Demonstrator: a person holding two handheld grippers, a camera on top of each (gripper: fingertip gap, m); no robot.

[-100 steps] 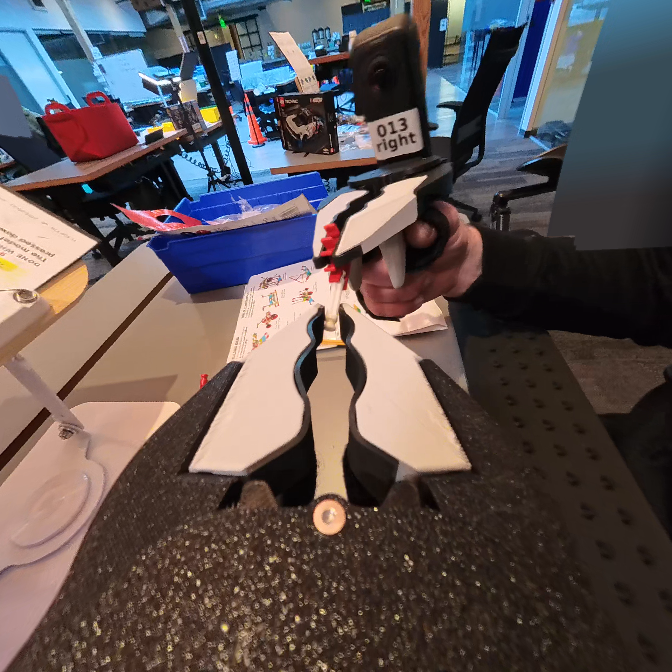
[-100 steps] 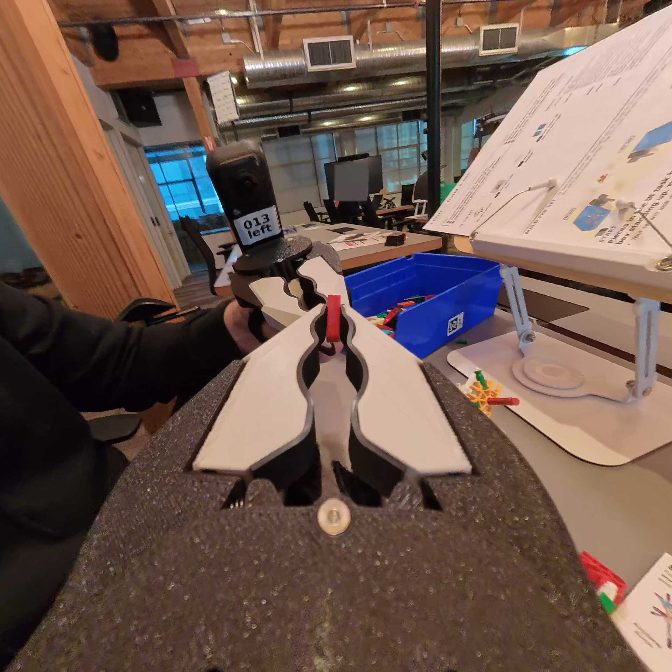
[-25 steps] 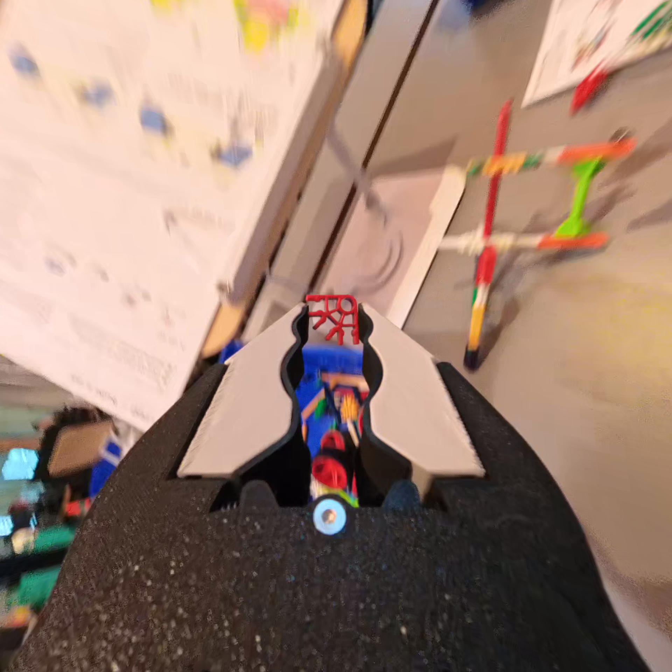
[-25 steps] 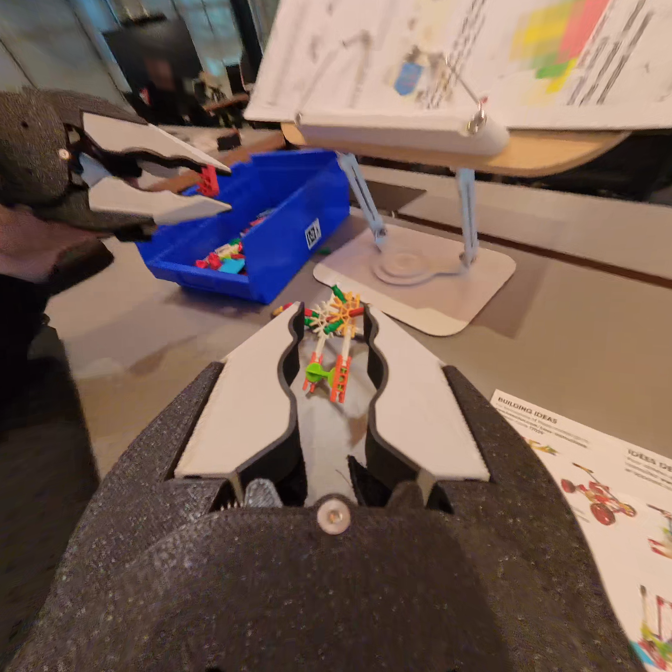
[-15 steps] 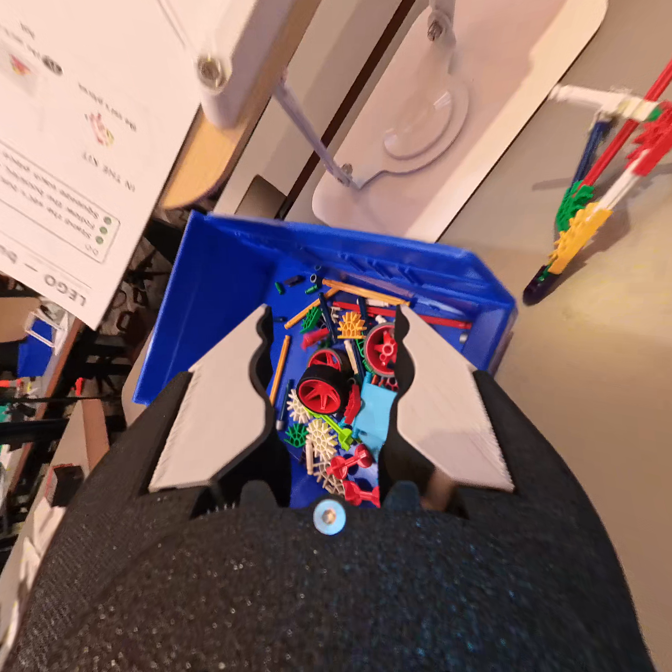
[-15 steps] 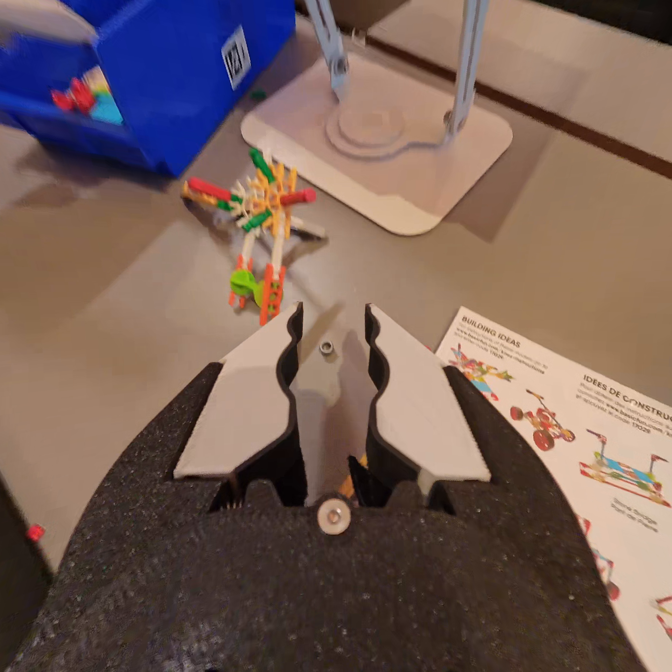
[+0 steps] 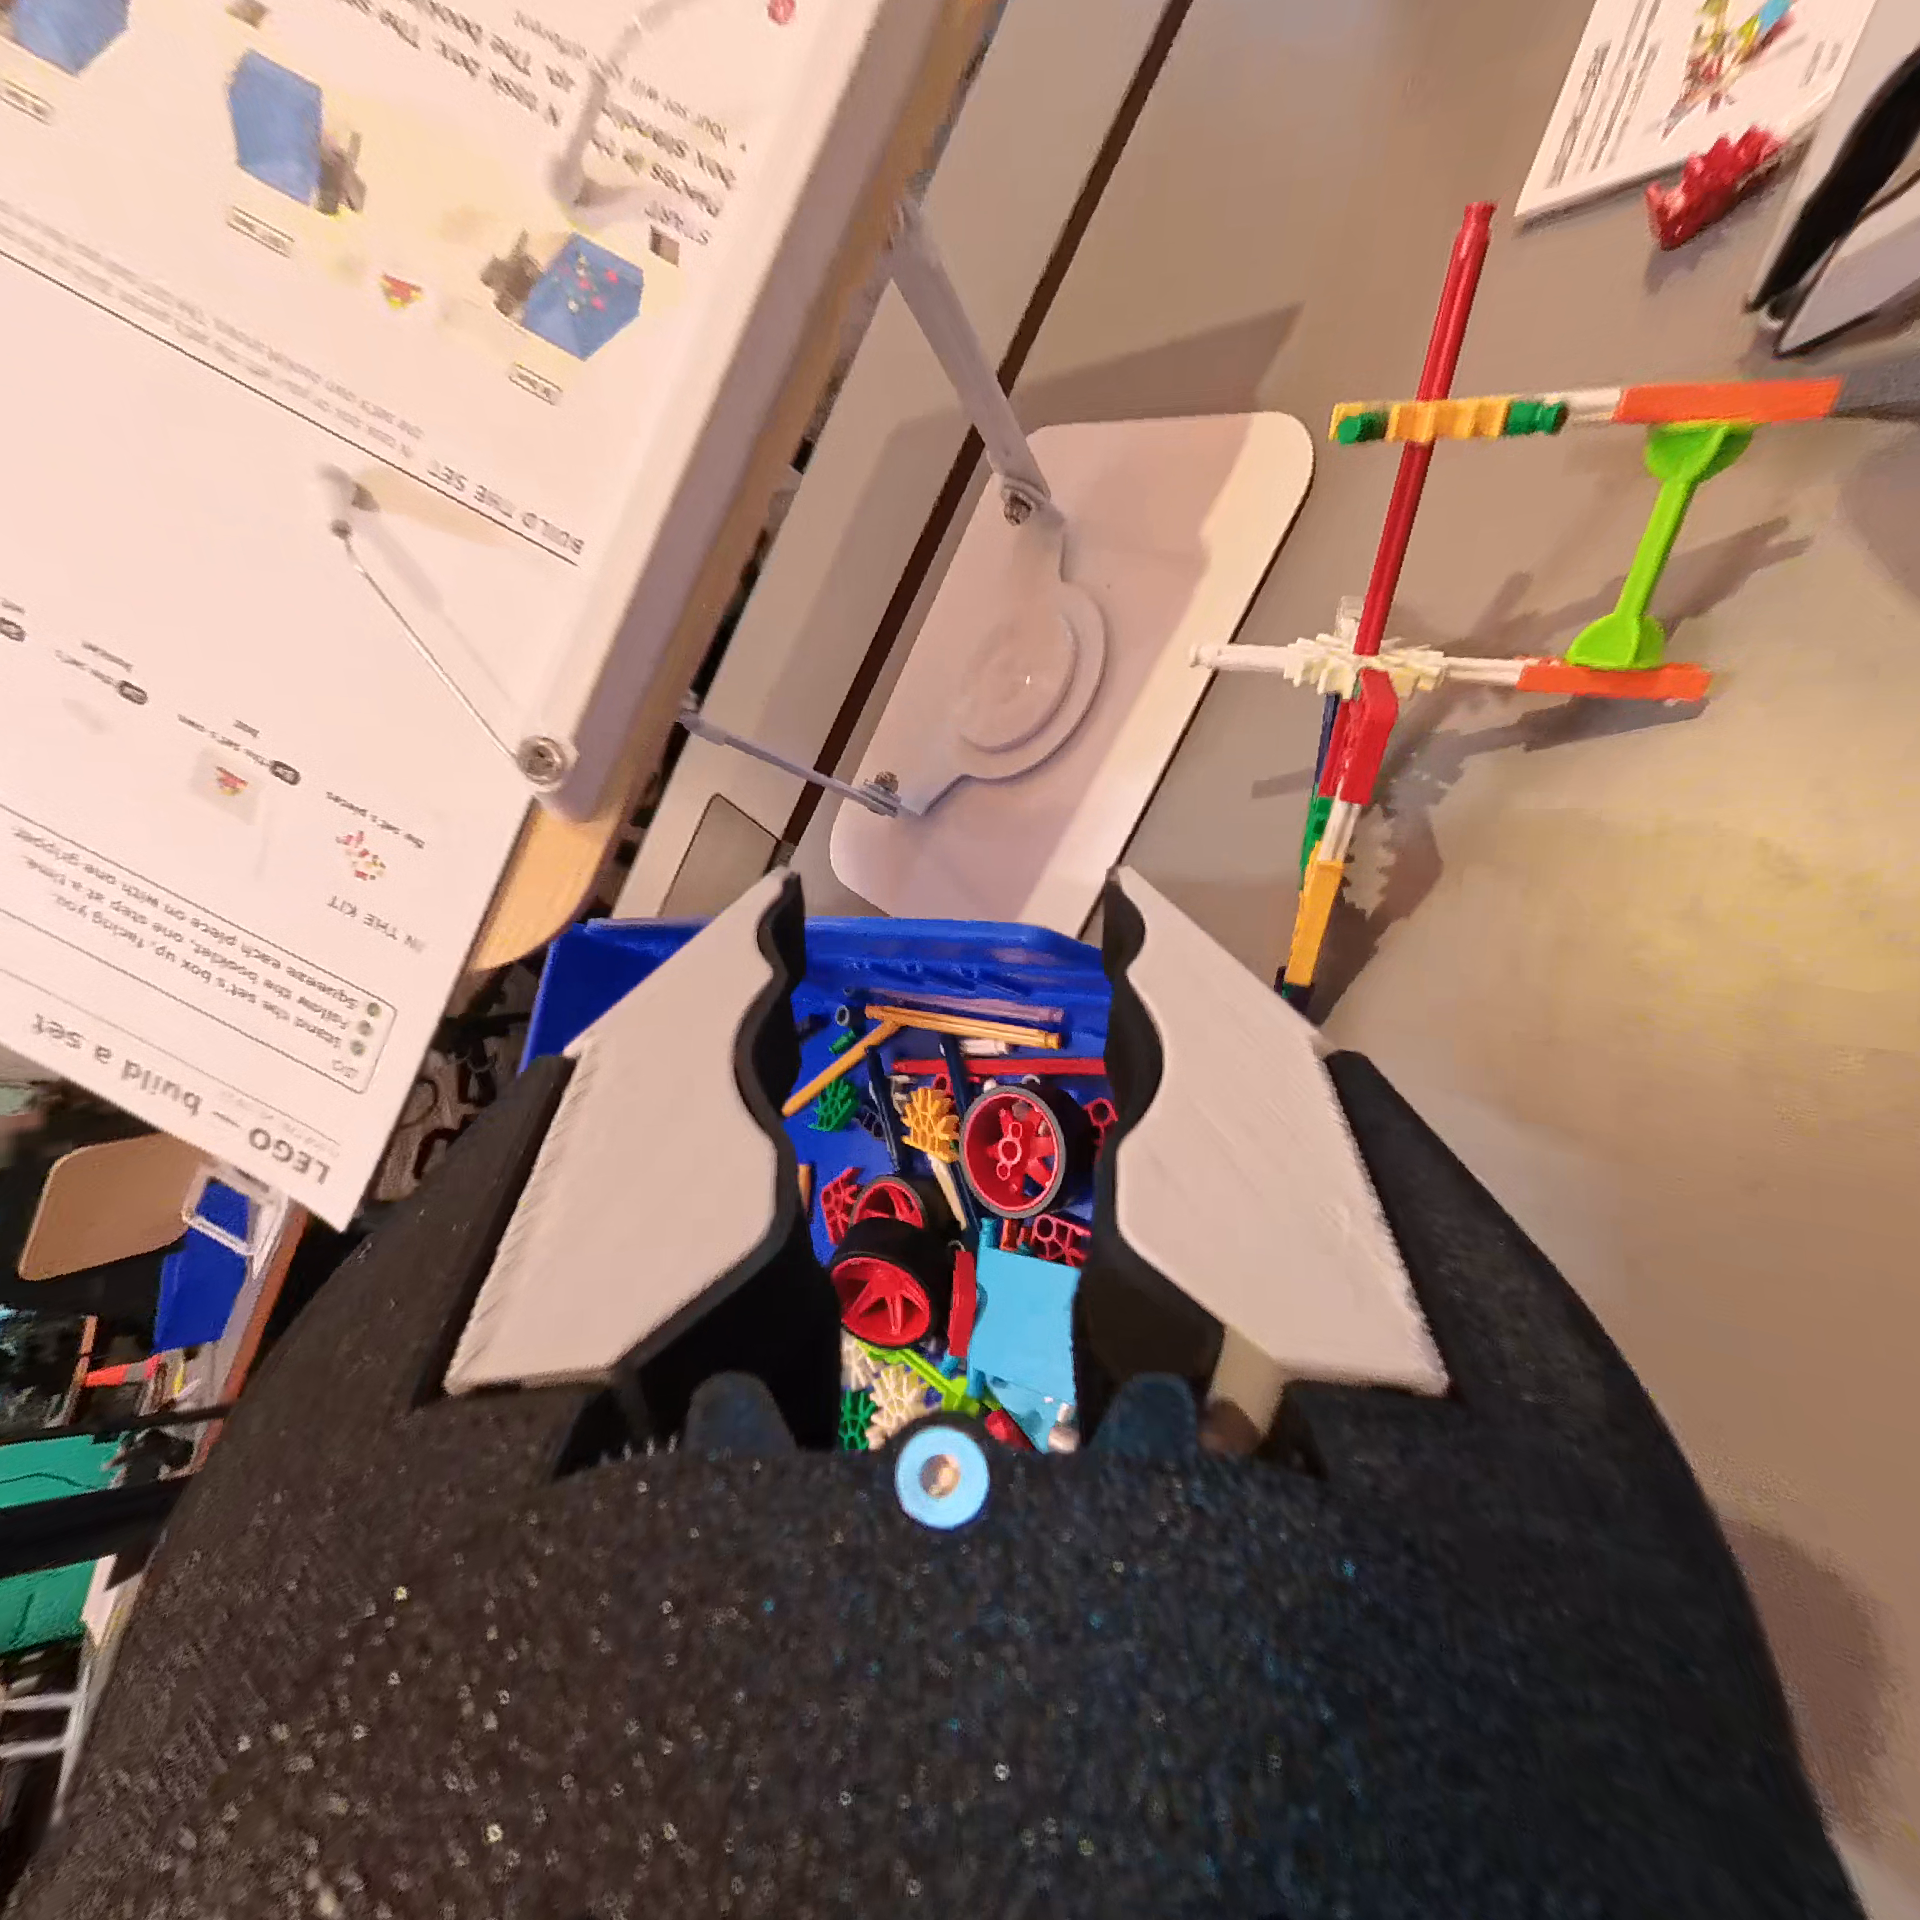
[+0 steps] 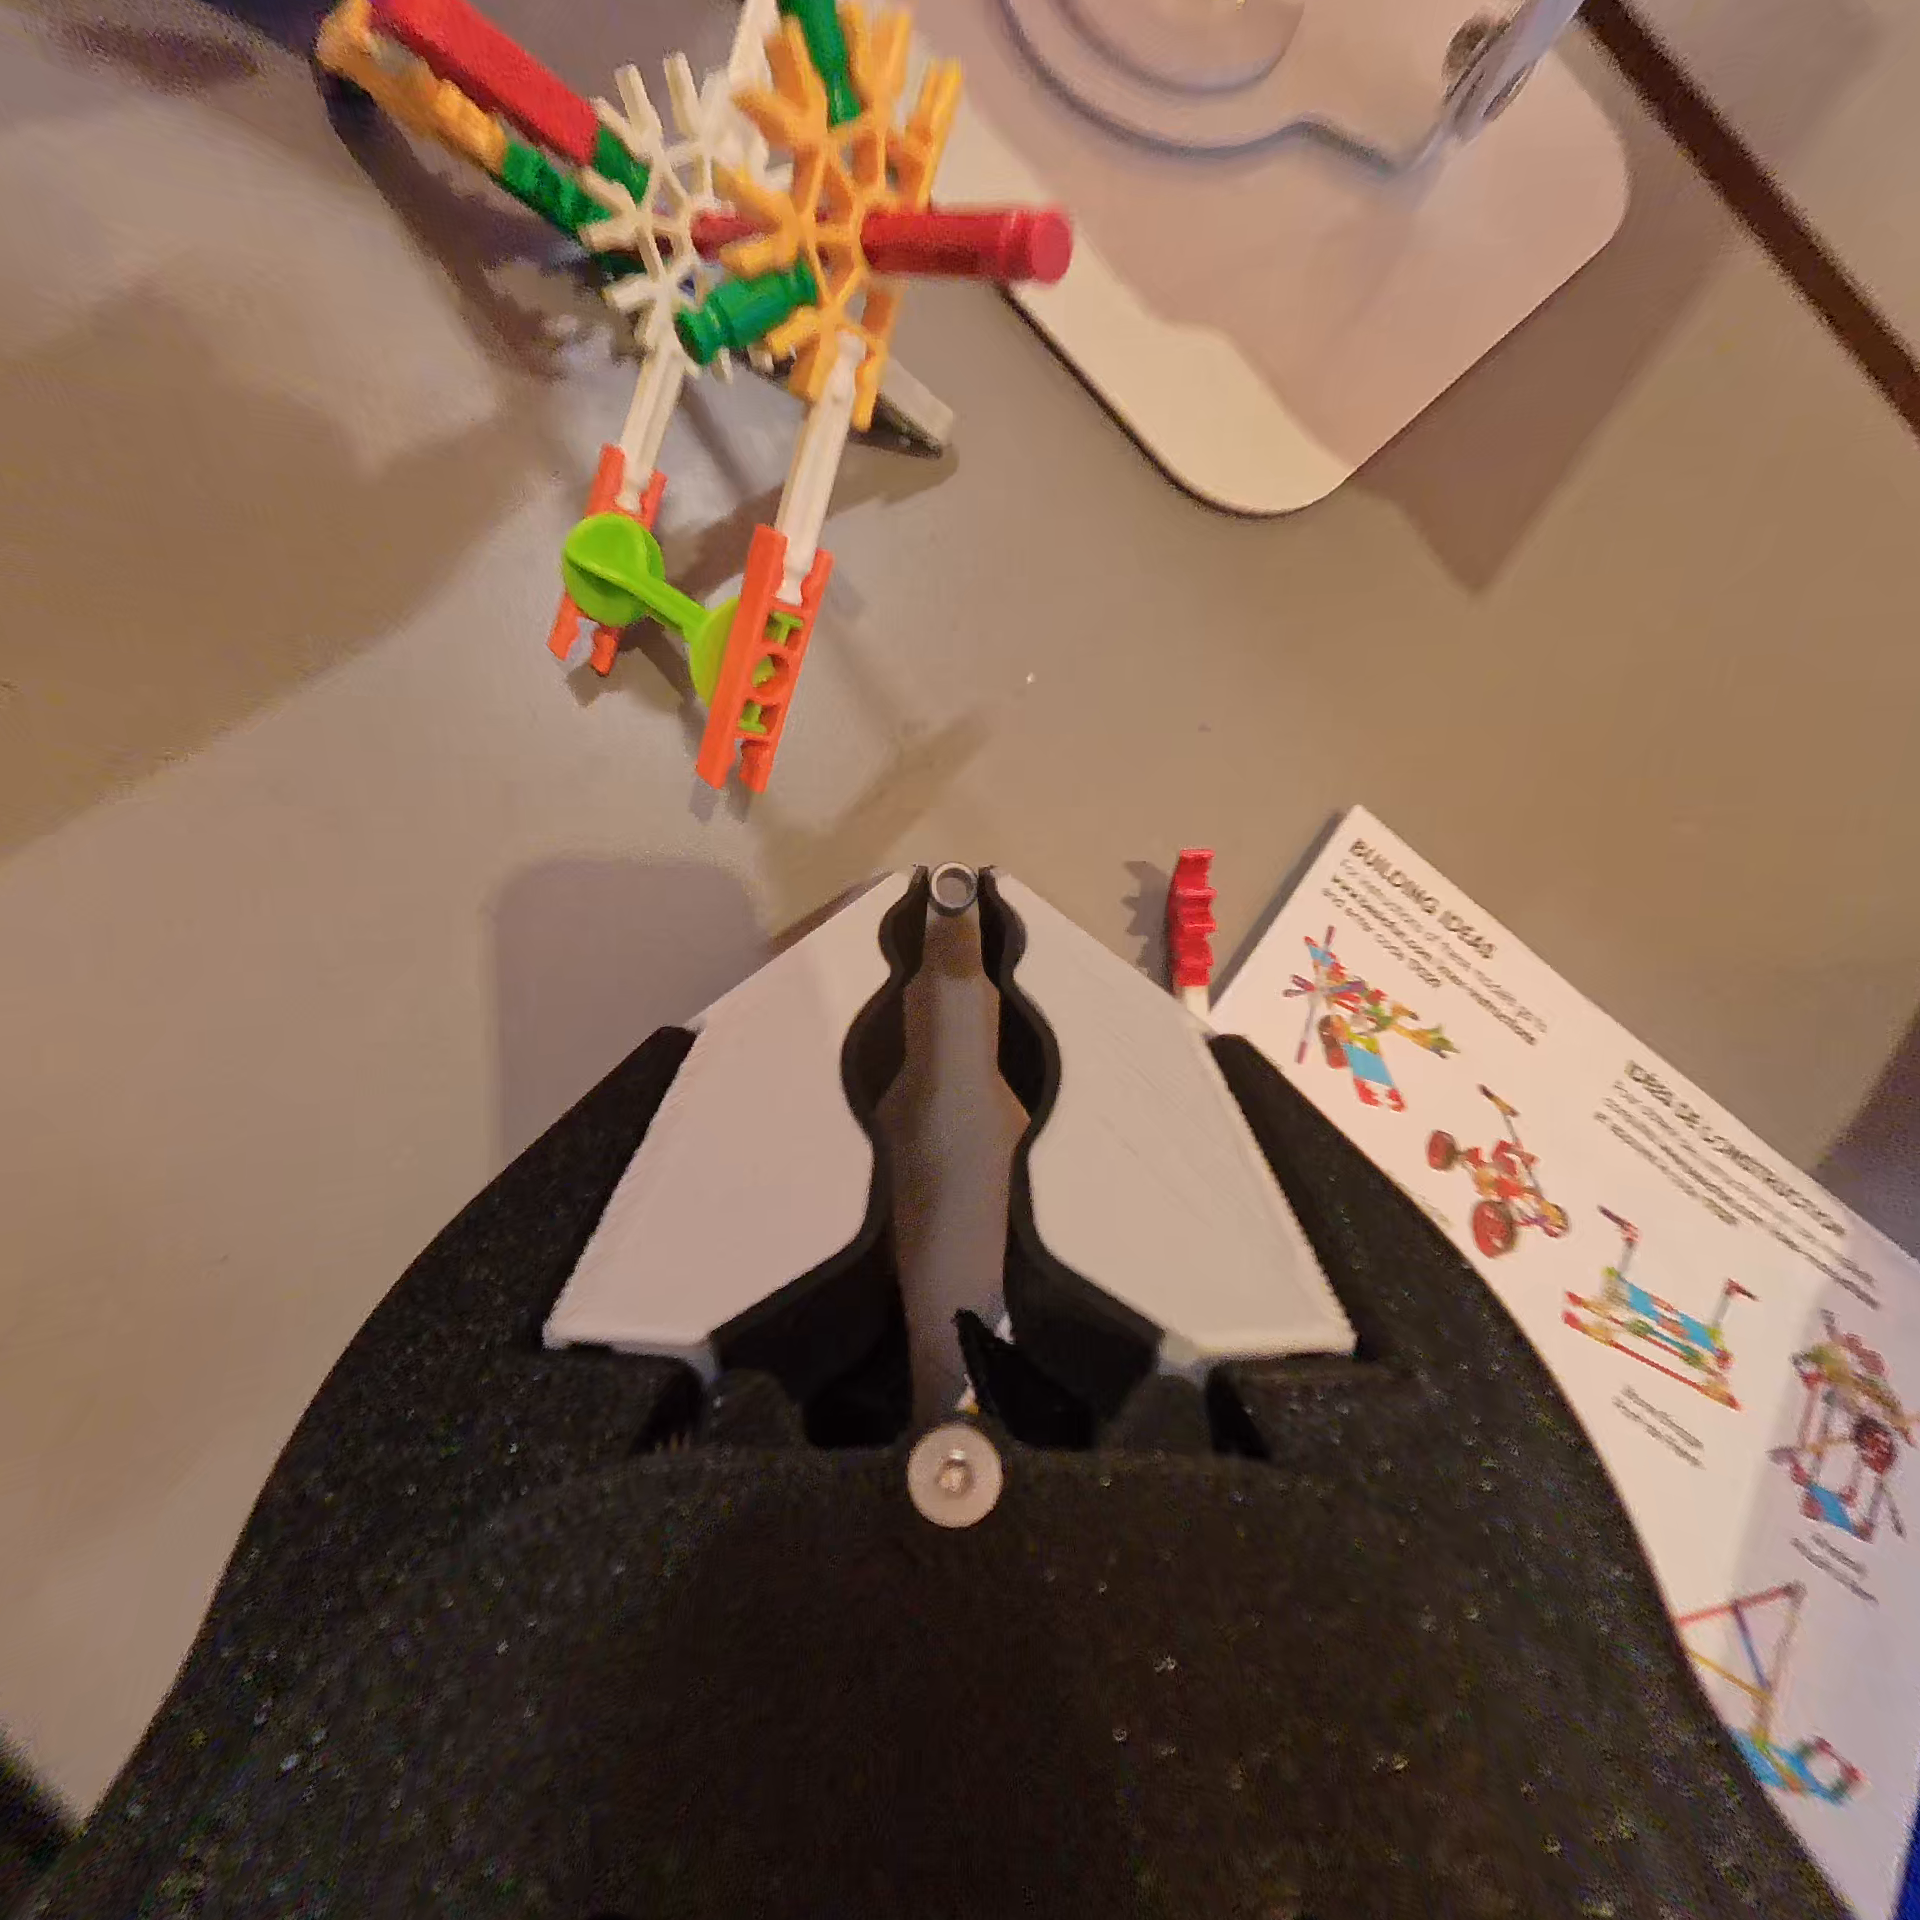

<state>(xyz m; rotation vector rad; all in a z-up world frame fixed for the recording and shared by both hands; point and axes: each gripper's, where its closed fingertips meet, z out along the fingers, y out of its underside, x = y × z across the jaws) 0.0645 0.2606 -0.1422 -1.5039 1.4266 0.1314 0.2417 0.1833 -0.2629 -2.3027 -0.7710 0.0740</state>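
Grey ring (image 8: 951, 889), small and tubular, sits pinched at the tips of the right gripper (image 8: 951, 904), low over the table (image 8: 312, 935) where half a second ago it lay loose between parted fingers. Left gripper (image 7: 948, 904) hangs spread wide and empty over the blue bin (image 7: 935, 956) of parts, its red connector gone. Rod model (image 8: 727, 312) stands just ahead, booklet (image 8: 1558, 1195) alongside
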